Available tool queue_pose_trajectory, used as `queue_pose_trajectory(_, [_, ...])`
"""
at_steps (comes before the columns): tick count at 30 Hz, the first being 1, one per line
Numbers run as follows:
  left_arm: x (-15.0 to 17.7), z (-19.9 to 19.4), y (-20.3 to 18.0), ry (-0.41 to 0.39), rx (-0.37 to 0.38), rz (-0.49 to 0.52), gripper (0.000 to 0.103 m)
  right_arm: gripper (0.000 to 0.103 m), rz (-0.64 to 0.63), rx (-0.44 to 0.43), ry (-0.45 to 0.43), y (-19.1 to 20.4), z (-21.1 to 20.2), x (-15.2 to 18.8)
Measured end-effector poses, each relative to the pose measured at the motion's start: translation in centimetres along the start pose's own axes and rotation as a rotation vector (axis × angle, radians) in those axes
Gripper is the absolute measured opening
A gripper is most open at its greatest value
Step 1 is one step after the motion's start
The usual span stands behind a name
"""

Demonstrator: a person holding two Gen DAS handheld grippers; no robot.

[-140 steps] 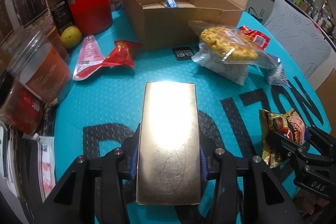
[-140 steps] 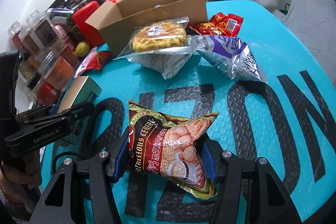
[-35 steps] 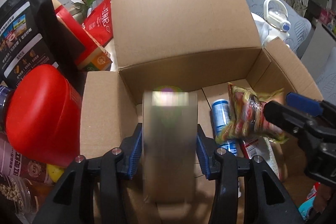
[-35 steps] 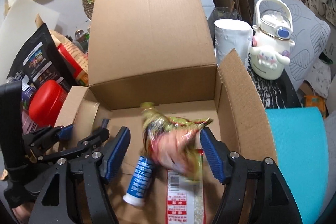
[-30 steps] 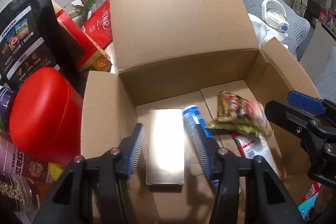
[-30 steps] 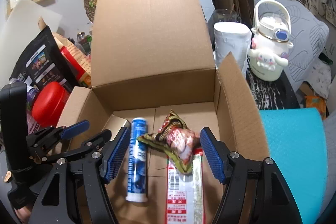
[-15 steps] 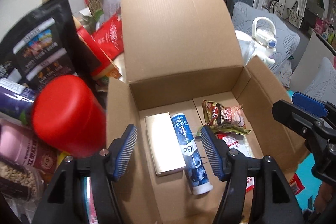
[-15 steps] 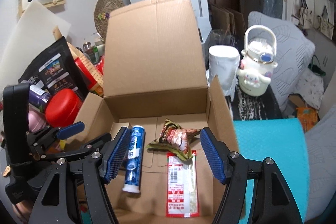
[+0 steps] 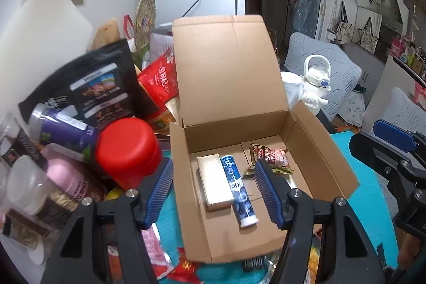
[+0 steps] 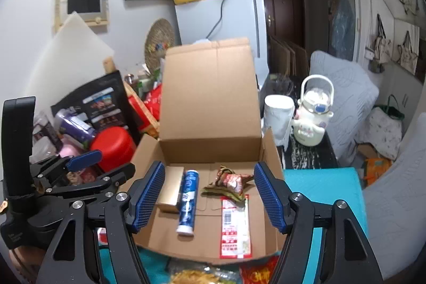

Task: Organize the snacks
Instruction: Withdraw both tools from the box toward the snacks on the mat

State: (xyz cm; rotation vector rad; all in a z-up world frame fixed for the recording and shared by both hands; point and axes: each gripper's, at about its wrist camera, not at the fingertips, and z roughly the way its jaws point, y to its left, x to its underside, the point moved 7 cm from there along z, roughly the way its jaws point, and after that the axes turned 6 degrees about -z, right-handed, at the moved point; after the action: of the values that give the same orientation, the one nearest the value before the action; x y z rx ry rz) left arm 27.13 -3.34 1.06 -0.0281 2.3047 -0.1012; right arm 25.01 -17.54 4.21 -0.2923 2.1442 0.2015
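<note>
An open cardboard box (image 9: 319, 148) (image 10: 269, 151) stands on the teal table. Inside lie a gold box (image 9: 214, 181) (image 10: 170, 189), a blue tube (image 9: 238, 196) (image 10: 187, 200), a crinkled snack bag (image 9: 271, 157) (image 10: 230, 184) and a red-and-white packet (image 10: 235, 226). My left gripper (image 9: 215, 193) is open and empty, above the box's near left side. My right gripper (image 10: 209, 197) is open and empty, above the box's near edge. The right gripper also shows at the right of the left wrist view (image 9: 394, 151), and the left gripper at the left of the right wrist view (image 10: 87, 169).
A red canister (image 9: 127, 148) (image 10: 113, 147), a black pouch (image 9: 101, 89), jars and bags crowd the left. A white kettle-shaped bottle (image 10: 314, 121) and a white cup (image 10: 278, 116) stand behind the box. More snack bags (image 10: 202, 274) lie on the table (image 10: 332, 182) before the box.
Both grippers let go of the gold box and the snack bag into the cardboard box, then drew back and up. The box now looks smaller and farther.
</note>
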Motion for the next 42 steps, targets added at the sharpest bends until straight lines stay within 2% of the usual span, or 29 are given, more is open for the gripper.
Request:
queue_pose_trajectory(11, [1.4, -7.2, 0.0, -0.074, 0.025, 0.025, 0.063, 0.07, -0.026, 0.045, -0.075, 2.2, -7.6, 1.1])
queue_pose_trajectory(14, [2.1, -8.9, 0.0, -0.091, 0.034, 0.035, 0.063, 0.075, -0.033, 0.052, -0.093, 2.7, -9.4, 1.7])
queue_pose_trajectory(20, [3.6, -11.7, -0.4, -0.108, 0.056, 0.059, 0.064, 0.077, -0.049, 0.072, -0.113, 3.7, -12.6, 3.2])
queue_pose_trajectory(21, [3.9, -12.0, -0.5, -0.11, 0.059, 0.065, 0.065, 0.078, -0.049, 0.076, -0.115, 3.8, -12.9, 3.5])
queue_pose_trajectory(23, [4.4, -12.7, -0.7, -0.116, 0.069, 0.071, 0.076, 0.079, -0.046, 0.088, -0.112, 3.8, -13.7, 4.2])
queue_pose_trajectory(24, [4.8, -13.1, -0.8, -0.122, 0.076, 0.072, 0.078, 0.079, -0.043, 0.095, -0.109, 3.8, -14.1, 4.7])
queue_pose_trajectory(28, [5.9, -14.1, -1.2, -0.131, 0.097, 0.087, 0.079, 0.085, -0.028, 0.119, -0.103, 3.7, -15.4, 6.3])
queue_pose_trajectory(37, [8.9, -15.1, -2.4, -0.122, 0.169, 0.135, 0.079, 0.088, 0.0, 0.155, -0.086, 4.0, -17.3, 9.9])
queue_pose_trajectory(42, [11.0, -14.9, -2.9, -0.09, 0.209, 0.142, 0.079, 0.088, 0.022, 0.155, -0.066, 4.2, -17.5, 12.2])
